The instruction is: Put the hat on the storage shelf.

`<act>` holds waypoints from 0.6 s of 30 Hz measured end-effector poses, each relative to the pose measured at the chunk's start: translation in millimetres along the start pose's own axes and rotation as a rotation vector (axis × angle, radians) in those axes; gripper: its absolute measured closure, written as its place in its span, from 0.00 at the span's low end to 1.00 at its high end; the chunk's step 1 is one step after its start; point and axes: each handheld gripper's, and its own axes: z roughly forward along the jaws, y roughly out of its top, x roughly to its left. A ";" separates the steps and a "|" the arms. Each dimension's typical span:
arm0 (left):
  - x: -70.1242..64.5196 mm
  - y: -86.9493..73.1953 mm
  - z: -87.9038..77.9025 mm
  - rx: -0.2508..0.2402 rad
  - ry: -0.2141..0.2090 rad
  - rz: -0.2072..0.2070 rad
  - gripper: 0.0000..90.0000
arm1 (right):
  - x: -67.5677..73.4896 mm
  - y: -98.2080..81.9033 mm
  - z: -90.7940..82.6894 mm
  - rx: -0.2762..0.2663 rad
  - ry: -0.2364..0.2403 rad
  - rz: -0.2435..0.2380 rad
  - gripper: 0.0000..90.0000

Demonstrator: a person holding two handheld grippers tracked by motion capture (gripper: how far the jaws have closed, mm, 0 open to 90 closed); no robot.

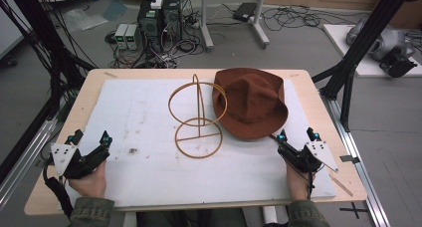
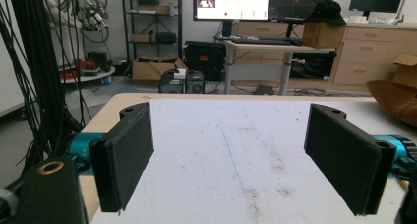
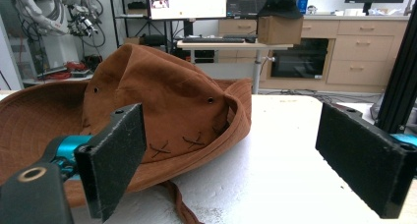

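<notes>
Brown hat [image 1: 251, 103] lies brim-down on the white mat [image 1: 139, 122] at the far right of the bench, touching or just beside the wooden hoop stand [image 1: 198, 118], which stands empty. Right tongs [image 1: 297, 135] rest near the hat's front brim, jaws wide apart, nothing between them; strap trails toward them. Left tongs [image 1: 91, 136] sit well apart at the near left corner, jaws also apart, empty. Looks like the approach step. Next move likely calls for pinching the brim and lifting toward the stand.

Hat [image 1: 253, 103] on mat [image 1: 139, 122] at far right, touching wire stand [image 1: 197, 116] to its left; right gripper [image 1: 297, 137] just before hat, left gripper [image 1: 91, 137] at mat's near-left edge
</notes>
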 end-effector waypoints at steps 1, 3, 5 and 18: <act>0.1 0.0 0.0 0.000 0.000 0.000 0.21 | 0.0 0.0 0.0 0.000 0.000 0.001 0.12; 0.0 0.0 0.0 0.000 0.000 0.000 0.21 | 0.1 0.0 0.1 0.000 -0.001 0.003 0.12; 0.2 -0.1 0.1 -0.002 0.001 -0.001 0.21 | 0.5 -0.2 0.2 0.002 -0.002 0.007 0.12; -0.1 0.1 0.0 -0.004 0.003 -0.001 0.21 | -0.3 1.9 0.3 0.003 -0.006 0.015 0.12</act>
